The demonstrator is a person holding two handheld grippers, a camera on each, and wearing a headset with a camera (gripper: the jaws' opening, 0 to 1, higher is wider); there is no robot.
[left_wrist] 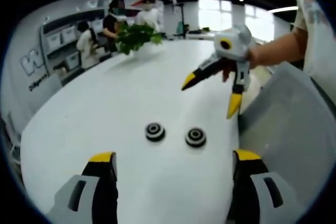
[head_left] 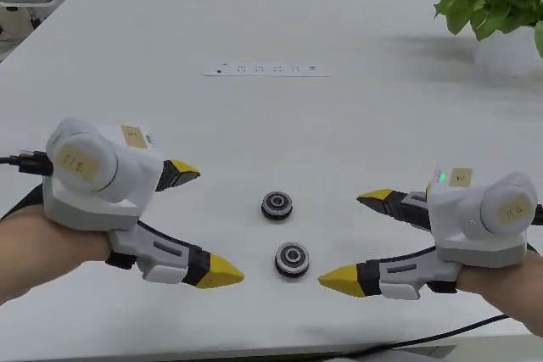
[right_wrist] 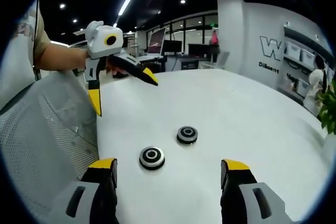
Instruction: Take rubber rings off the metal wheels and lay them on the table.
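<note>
The near wheel (head_left: 292,259) and the far wheel (head_left: 277,205) lay close together but not touching, towards the front edge of the white counter (head_left: 339,125), each apparently wearing its dark rubber ring. The left claw (head_left: 208,222) and the right claw (head_left: 352,239) flanked the pair, both spread wide, holding nothing and touching neither wheel. The task looked barely begun, at the approach. Next, one claw would probably need to pin a wheel steady while the other pinched the ring's edge and peeled it free.
</note>
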